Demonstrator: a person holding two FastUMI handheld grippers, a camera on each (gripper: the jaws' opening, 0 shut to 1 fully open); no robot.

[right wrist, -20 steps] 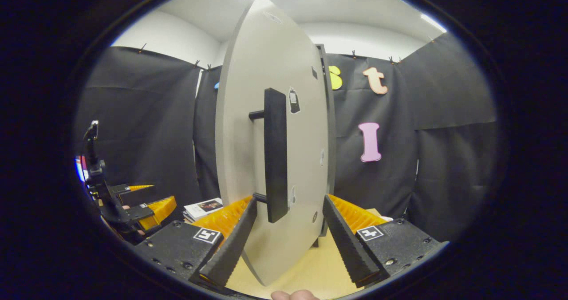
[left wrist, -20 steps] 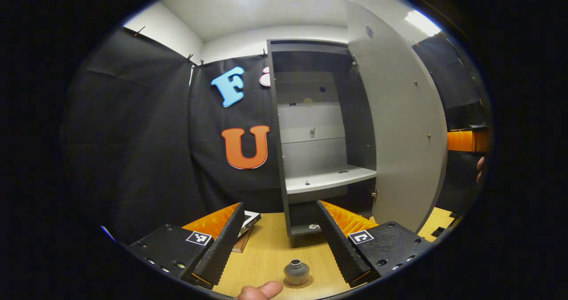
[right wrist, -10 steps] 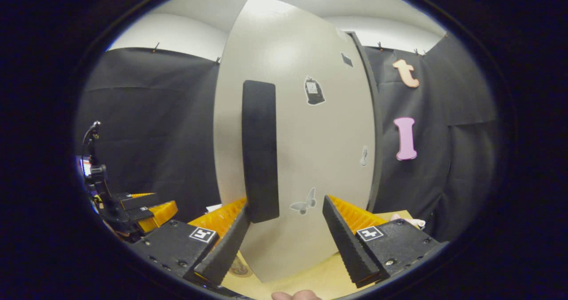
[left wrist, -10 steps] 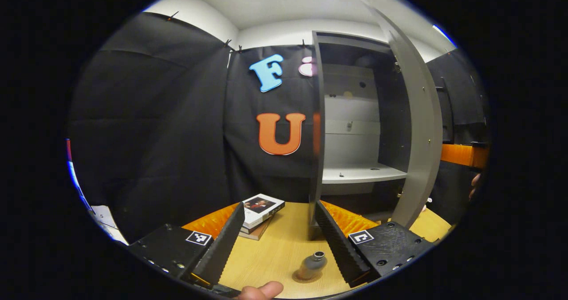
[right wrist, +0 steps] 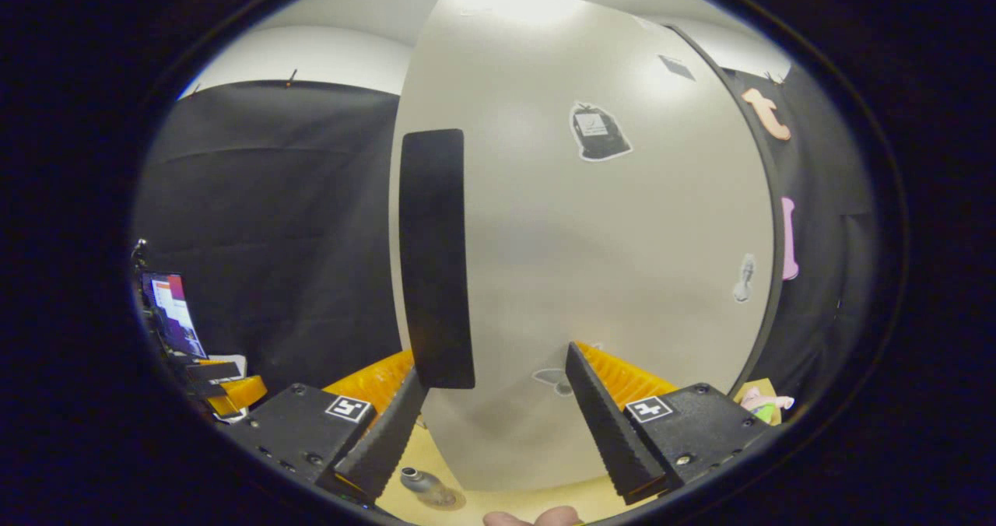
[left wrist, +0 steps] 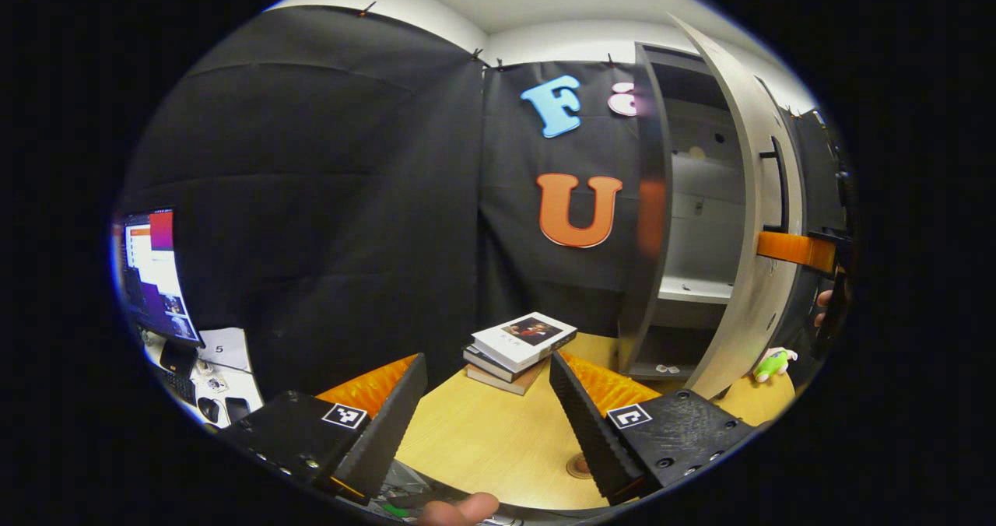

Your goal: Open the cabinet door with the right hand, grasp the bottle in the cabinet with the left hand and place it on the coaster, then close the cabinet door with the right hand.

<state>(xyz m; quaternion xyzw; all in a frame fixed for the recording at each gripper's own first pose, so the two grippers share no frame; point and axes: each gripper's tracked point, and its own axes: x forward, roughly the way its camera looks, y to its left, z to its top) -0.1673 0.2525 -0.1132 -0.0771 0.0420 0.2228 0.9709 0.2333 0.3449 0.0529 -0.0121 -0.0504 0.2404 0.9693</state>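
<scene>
The grey cabinet door (right wrist: 591, 261) stands close ahead in the right gripper view, its black bar handle (right wrist: 432, 257) upright at the left. My right gripper (right wrist: 490, 433) is open, and the handle's lower end sits just above its left finger (right wrist: 389, 433). Below that finger, a small grey bottle (right wrist: 418, 479) stands on a round coaster (right wrist: 447, 499). In the left gripper view the door (left wrist: 751, 222) is partly ajar on the cabinet (left wrist: 654, 222), with the right gripper (left wrist: 794, 250) and a hand against its outer face. My left gripper (left wrist: 486, 425) is open and empty over the table; the coaster's edge (left wrist: 580, 466) peeks beside its right finger.
A stack of books (left wrist: 521, 343) lies on the wooden table (left wrist: 482, 448) left of the cabinet. A small green toy (left wrist: 770, 362) sits at the door's foot. A lit monitor (left wrist: 152, 273) stands far left, and black cloth walls the booth.
The door has swung well toward shut with the right gripper following it. My left gripper has turned left, away from the cabinet; the bottle has slipped from its view.
</scene>
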